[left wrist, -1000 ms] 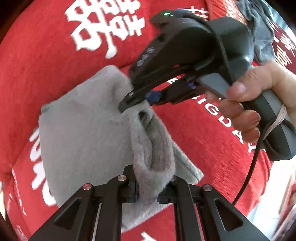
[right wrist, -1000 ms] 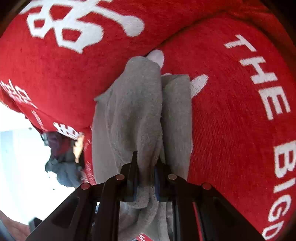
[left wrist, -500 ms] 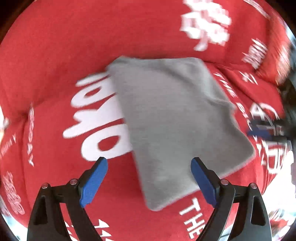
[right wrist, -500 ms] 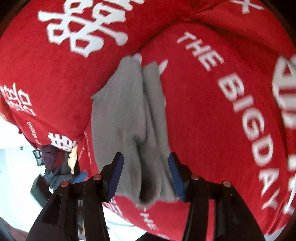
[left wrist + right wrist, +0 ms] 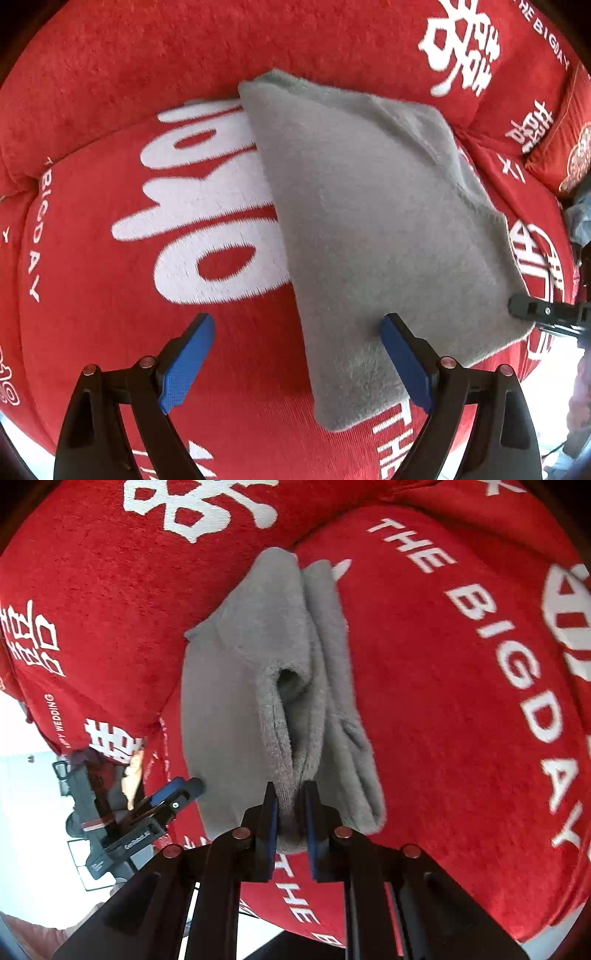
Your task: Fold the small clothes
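Grey cloth (image 5: 376, 236) lies folded on the red cushion (image 5: 92, 314), covering part of its big white lettering (image 5: 207, 206). Left gripper (image 5: 295, 354) hangs over the cloth's near edge, jaws wide, nothing between the blue pads (image 5: 188, 358); one pad over bare cushion, the other over cloth. Right gripper (image 5: 290, 812) has just been closing; jaws narrow, pinching a raised fold at the cloth's (image 5: 236, 686) near edge. In the left view its tip (image 5: 532, 308) sits at the cloth's right corner.
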Demonstrator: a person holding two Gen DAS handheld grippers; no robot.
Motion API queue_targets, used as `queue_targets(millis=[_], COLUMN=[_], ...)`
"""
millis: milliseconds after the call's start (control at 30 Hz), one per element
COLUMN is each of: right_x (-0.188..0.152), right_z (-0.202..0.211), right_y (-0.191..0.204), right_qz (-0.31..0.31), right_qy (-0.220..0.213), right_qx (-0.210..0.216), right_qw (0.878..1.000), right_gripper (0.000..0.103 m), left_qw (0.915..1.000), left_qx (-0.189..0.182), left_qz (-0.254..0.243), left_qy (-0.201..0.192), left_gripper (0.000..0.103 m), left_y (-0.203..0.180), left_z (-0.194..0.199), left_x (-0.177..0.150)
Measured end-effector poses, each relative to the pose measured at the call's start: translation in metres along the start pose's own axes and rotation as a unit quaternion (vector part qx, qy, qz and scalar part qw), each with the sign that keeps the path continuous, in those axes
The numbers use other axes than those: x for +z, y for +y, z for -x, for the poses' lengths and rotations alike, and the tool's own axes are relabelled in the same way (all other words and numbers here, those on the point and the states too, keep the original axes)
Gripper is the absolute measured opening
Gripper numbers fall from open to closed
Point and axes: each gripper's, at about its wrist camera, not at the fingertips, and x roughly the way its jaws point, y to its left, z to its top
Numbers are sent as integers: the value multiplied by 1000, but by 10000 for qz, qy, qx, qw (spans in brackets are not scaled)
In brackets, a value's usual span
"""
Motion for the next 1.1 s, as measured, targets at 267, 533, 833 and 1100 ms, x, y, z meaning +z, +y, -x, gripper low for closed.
queue_targets(millis=[267,533,833,1100], right_x=[-10,-15,5,67], right_z=[-26,-13,16,-15], right_y=[-18,-4,9,29], right_qz=[-138,-100,103,349], right_qy=[158,202,-282,-261], right_qx=[-314,-364,-477,-578], right_qw=[9993,9991,9984,9974], right_gripper=[14,20,49,49], left_qw=[9995,9990,9991,9991], left_qx=[-42,14,84,95], left_qz=[191,268,199,181], left_qy=[252,346,369,376], left_gripper=[92,92,92,92], left_y=[5,3,-5,-7], left_z=[-18,-10,-10,-11], left_x=[-11,-13,-7,-1])
